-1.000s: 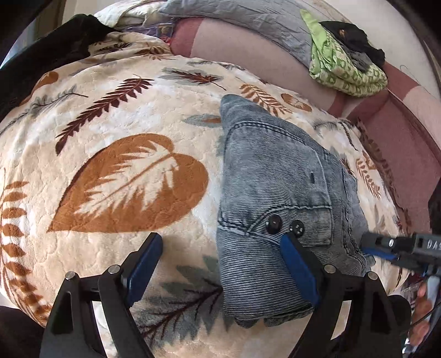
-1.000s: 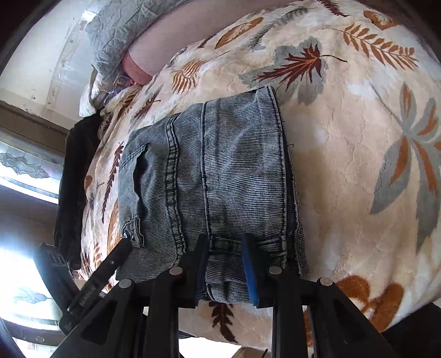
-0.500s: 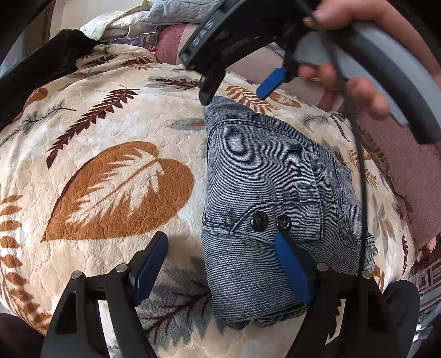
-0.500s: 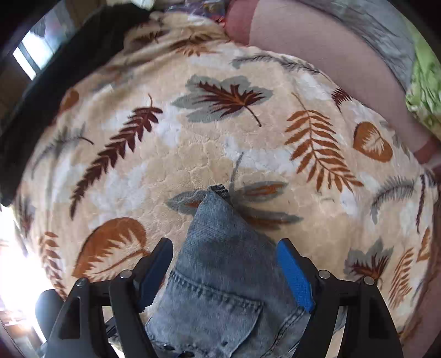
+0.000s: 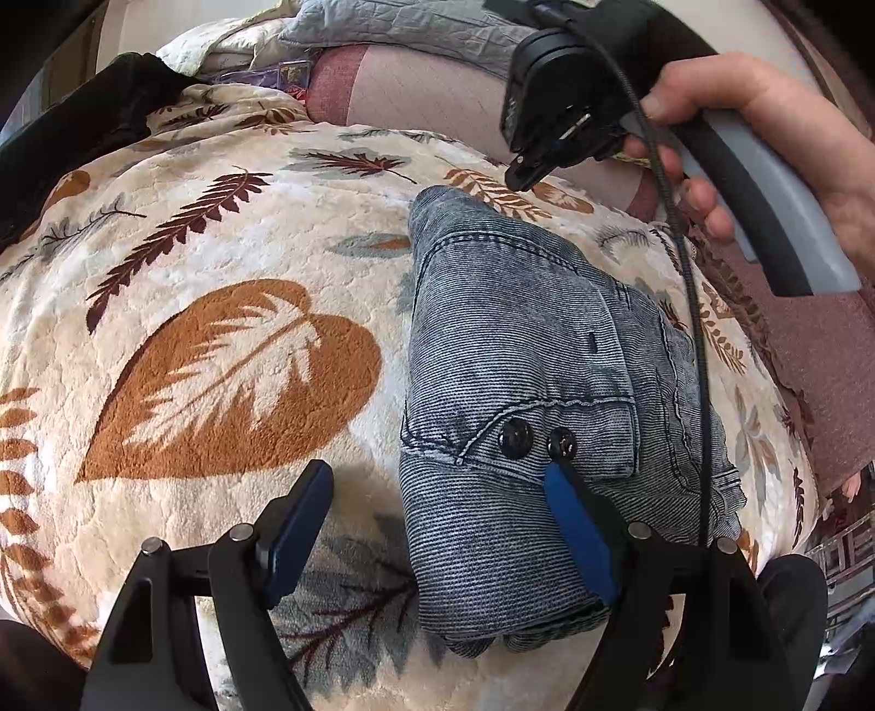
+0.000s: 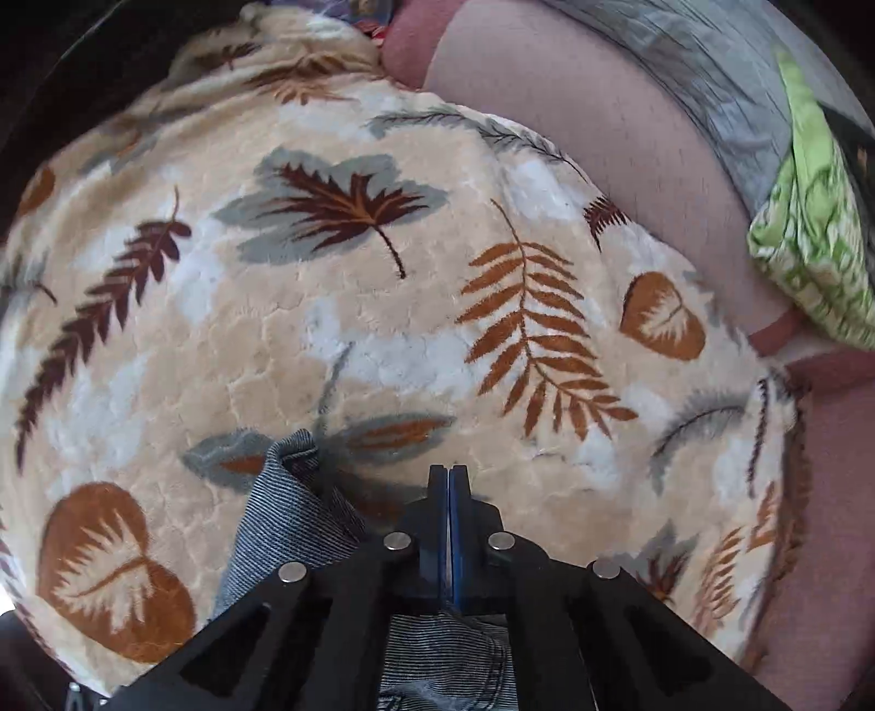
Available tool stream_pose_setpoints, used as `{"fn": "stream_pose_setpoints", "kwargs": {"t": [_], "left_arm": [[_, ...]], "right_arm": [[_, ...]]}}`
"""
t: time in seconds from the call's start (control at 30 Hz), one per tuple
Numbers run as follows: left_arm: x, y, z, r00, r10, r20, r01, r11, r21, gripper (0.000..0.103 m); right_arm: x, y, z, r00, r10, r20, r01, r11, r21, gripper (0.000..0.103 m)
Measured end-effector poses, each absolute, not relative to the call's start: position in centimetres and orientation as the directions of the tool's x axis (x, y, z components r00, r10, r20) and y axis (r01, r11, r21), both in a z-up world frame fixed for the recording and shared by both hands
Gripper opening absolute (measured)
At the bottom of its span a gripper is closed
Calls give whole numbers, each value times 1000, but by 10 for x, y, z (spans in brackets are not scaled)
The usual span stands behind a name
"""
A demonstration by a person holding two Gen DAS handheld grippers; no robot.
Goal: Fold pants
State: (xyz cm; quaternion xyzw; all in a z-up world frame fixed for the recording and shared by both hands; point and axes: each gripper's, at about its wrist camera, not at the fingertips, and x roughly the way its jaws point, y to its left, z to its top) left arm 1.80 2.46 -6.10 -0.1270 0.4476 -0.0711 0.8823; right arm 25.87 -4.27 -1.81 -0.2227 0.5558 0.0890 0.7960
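The grey-blue denim pants point(image 5: 519, 383) lie folded into a compact bundle on the leaf-patterned blanket point(image 5: 208, 350), pocket and two dark buttons facing up. My left gripper point(image 5: 437, 525) is open and empty at the bundle's near edge, its right finger over the denim. My right gripper point(image 5: 525, 164) hovers above the bundle's far corner, held by a hand. In the right wrist view the right gripper point(image 6: 448, 481) is shut with nothing between its pads, and the pants' far corner point(image 6: 284, 514) lies just left of and below it.
The blanket point(image 6: 383, 339) covers a bed. A pink mattress edge point(image 6: 629, 126), a grey quilt point(image 5: 404, 27) and a green patterned cloth point(image 6: 809, 240) lie at the far side. Dark fabric point(image 5: 82, 126) sits at the far left.
My right gripper left the bundle's right edge, swung over to its far corner, opened wide on the way and has now closed empty. My left gripper stayed open in place.
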Motion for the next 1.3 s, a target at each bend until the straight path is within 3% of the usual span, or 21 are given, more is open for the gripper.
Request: {"fn": "stream_pose_setpoints", "kwargs": {"t": [0.13, 0.17, 0.23, 0.27, 0.3, 0.33, 0.43, 0.57, 0.73, 0.87, 0.97, 1.0, 1.2, 1.3], "left_arm": [[17, 23, -61, 593, -232, -771, 5, 959, -284, 81], [17, 23, -60, 594, -231, -770, 4, 959, -284, 81], [16, 23, -60, 595, -233, -769, 1, 957, -290, 81], [16, 23, -60, 596, -236, -767, -3, 955, -296, 81], [15, 24, -59, 600, -242, -762, -7, 952, -307, 81], [13, 25, -57, 608, -249, -754, -7, 948, -319, 81], [-1, 31, -42, 659, -246, -711, 5, 946, -323, 80], [-16, 47, -23, 760, -192, -621, -34, 942, -333, 80], [7, 31, -63, 597, -224, -770, -32, 953, -302, 81], [5, 25, -57, 626, -190, -756, -3, 969, -245, 81], [7, 28, -60, 610, -215, -763, -12, 960, -280, 81], [7, 27, -60, 611, -208, -764, -8, 963, -270, 81], [6, 26, -59, 618, -194, -762, -15, 966, -258, 81], [7, 26, -60, 617, -195, -762, -17, 965, -260, 81]], "right_arm": [[233, -56, 4, 265, 213, -940, -363, 926, 107, 5], [223, -60, 5, 221, 297, -929, -364, 909, 204, 13], [201, -56, -8, 160, 367, -916, -372, 882, 289, 42], [194, -57, -20, 155, 329, -931, -375, 892, 253, 63], [192, -61, -39, 166, 233, -958, -361, 918, 161, 65], [193, -67, -57, 164, 164, -973, -339, 935, 101, 66], [188, -85, -55, 190, 261, -946, -267, 941, 206, 66], [175, -90, -47, 199, 241, -950, -297, 939, 176, 66], [171, -95, -36, 231, 274, -934, -284, 937, 204, 66], [164, -95, -15, 343, 217, -914, -296, 948, 114, 68], [176, -102, -55, 320, 26, -947, -303, 950, -76, 68], [176, -105, -62, 326, 28, -945, -321, 943, -83, 68], [169, -95, -11, 438, 149, -886, -311, 950, 6, 68], [180, -76, -3, 361, 340, -868, -368, 908, 203, 68]]}}
